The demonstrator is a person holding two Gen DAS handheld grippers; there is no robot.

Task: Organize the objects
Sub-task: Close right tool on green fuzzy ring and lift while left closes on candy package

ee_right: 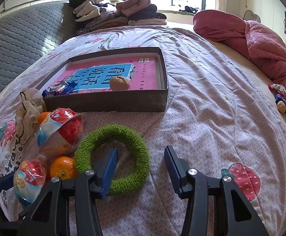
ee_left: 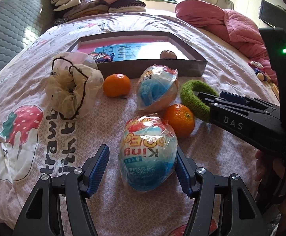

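A shallow dark box (ee_left: 194, 66) (ee_right: 107, 102) lies on the bed and holds a walnut (ee_right: 119, 83) and a blue snack packet (ee_right: 59, 89). In front of it lie two wrapped toy eggs (ee_left: 148, 155) (ee_left: 156, 88), two oranges (ee_left: 117, 85) (ee_left: 179, 121), a cream scrunchie (ee_left: 74, 90) and a green knitted ring (ee_right: 113, 159). My left gripper (ee_left: 143, 169) is open with the near egg between its jaws, the right pad touching it. My right gripper (ee_right: 141, 167) is open, its left finger (ee_right: 110, 169) inside the green ring.
The bed has a pink patterned sheet (ee_right: 202, 118). Folded clothes (ee_right: 115, 11) are stacked at the far end and a red quilt (ee_right: 251, 39) lies at the right. A small doll (ee_right: 280, 100) lies near the right edge.
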